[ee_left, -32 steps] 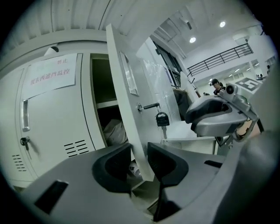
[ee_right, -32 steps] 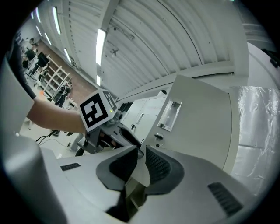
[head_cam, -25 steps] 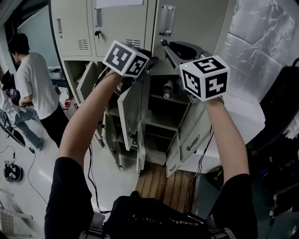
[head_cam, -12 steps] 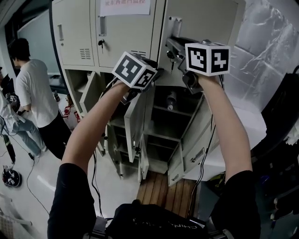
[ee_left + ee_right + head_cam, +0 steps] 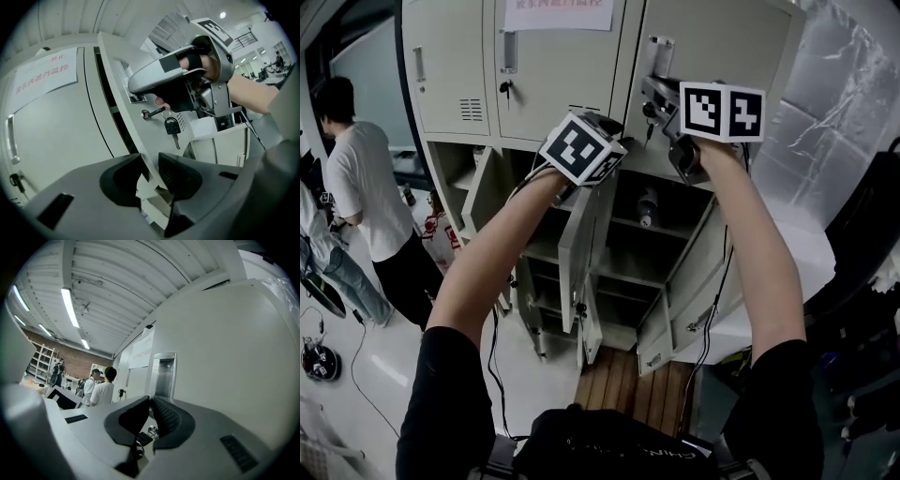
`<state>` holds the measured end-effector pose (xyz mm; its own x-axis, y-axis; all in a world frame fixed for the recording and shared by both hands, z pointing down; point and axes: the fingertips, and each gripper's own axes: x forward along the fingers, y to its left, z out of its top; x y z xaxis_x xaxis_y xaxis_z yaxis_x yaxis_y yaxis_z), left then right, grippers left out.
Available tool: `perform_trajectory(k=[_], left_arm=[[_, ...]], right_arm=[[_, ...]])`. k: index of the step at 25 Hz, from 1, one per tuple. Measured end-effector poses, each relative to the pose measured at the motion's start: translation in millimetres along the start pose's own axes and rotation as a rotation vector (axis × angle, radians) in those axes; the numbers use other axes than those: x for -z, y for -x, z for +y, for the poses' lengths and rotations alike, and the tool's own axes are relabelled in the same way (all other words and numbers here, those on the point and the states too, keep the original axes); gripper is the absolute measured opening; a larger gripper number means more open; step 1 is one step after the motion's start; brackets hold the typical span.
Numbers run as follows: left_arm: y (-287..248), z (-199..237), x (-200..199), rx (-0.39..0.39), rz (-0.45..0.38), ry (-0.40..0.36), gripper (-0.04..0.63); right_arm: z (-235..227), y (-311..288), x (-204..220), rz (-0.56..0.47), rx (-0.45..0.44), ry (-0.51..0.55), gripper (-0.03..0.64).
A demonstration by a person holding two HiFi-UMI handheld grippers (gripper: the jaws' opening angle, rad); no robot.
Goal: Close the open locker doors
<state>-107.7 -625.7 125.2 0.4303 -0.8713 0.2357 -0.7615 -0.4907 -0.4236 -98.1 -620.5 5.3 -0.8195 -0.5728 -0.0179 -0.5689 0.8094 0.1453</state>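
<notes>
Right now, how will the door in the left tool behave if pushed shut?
The door should swing easily, since it stands ajar. Its edge, in the left tool, looks thin, so the door is probably light and may flex a little. The key hanging from its lock will likely swing.

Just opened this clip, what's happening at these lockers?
A person works two handheld grippers on an upper locker door, which stands slightly ajar. The left gripper is clamped on that door's free edge. The right gripper sits beside the key in the door's lock. Its jaws have just been closing and are nearly together, with nothing seen between them. Several lower doors hang open.
</notes>
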Motion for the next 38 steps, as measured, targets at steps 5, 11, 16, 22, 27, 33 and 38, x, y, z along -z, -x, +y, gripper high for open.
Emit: perform_trajectory(k=[5, 11, 16, 22, 27, 33, 38], left_arm=[[-1.2, 17.7, 4.3, -0.071, -0.020, -0.042, 0.108], [1.2, 27.4, -7.5, -0.033, -0.159, 0.006, 0.034], [-10.8, 22.6, -15.9, 0.027, -0.199, 0.010, 0.021], [-31.5, 29.3, -12.9, 0.024, -0.182, 0.025, 0.020], [-38.6, 29.9, -13.8, 0.053, -0.196, 0.043, 0.020], [-39.3, 30.2, -14.3, 0.051, -0.190, 0.040, 0.020], [-39.5, 30.1, -13.2, 0.053, -0.176, 0.046, 0.020]], right_arm=[[-8.6, -12.0, 0.9, 0.016, 0.037, 0.016, 0.051], [-18.8, -24.6, 2.6, 0.017, 0.076, 0.026, 0.047], [-29.1, -32.8, 4.3, 0.016, 0.108, 0.022, 0.043], [-36.2, -40.0, 5.4, 0.017, 0.123, 0.018, 0.041], [-35.7, -40.0, 5.3, 0.011, 0.121, 0.024, 0.040], [-36.1, -40.3, 4.6, 0.010, 0.127, 0.021, 0.041], [-36.3, -27.7, 8.2, 0.003, 0.133, 0.035, 0.041]])
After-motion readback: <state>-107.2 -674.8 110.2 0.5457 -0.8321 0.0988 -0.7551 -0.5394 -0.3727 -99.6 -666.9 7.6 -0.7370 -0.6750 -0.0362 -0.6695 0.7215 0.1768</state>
